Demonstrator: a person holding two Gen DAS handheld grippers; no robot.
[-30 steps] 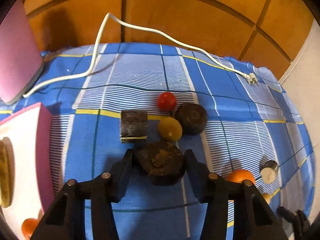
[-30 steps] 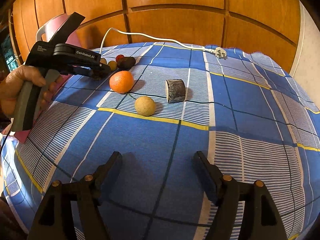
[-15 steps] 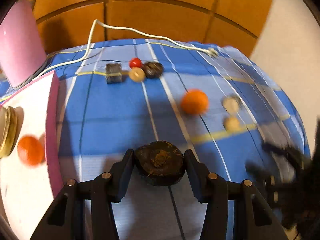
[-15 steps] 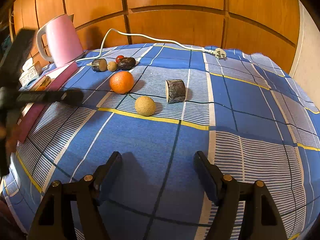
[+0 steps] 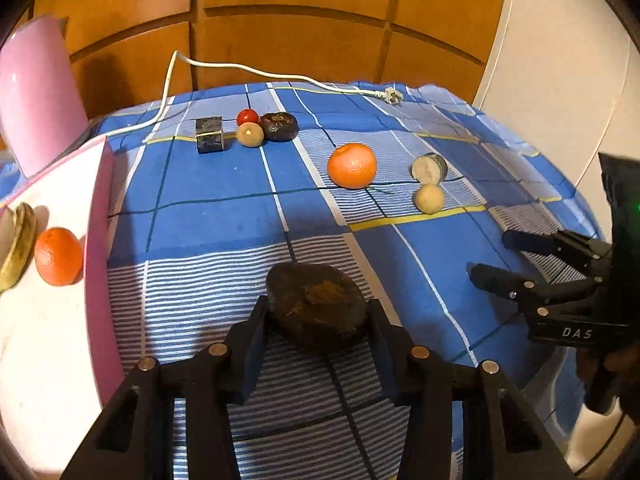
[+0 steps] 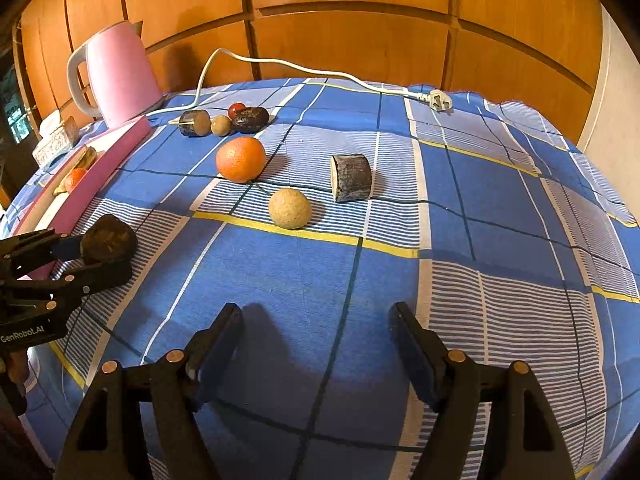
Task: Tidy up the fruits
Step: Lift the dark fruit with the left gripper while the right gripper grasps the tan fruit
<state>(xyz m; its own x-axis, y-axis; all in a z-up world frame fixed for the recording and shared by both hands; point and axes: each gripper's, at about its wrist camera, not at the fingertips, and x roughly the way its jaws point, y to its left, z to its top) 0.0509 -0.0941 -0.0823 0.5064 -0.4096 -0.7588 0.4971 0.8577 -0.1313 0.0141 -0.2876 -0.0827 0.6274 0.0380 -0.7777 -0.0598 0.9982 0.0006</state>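
A: What do the left tongs (image 5: 318, 320) have?

B: They're clamped on the dark fruit (image 5: 316, 306), pads on its two sides, just above the cloth (image 5: 208, 220) near the tray (image 5: 102, 264).

A: And the right tongs (image 6: 316, 334)?

B: Spread wide, nothing between them.

A: How will it handle?

B: Light and firm, I'd guess, with rough skin. Gripping across the widest part should stop it rolling. An orange (image 5: 58, 256) is already on the tray.
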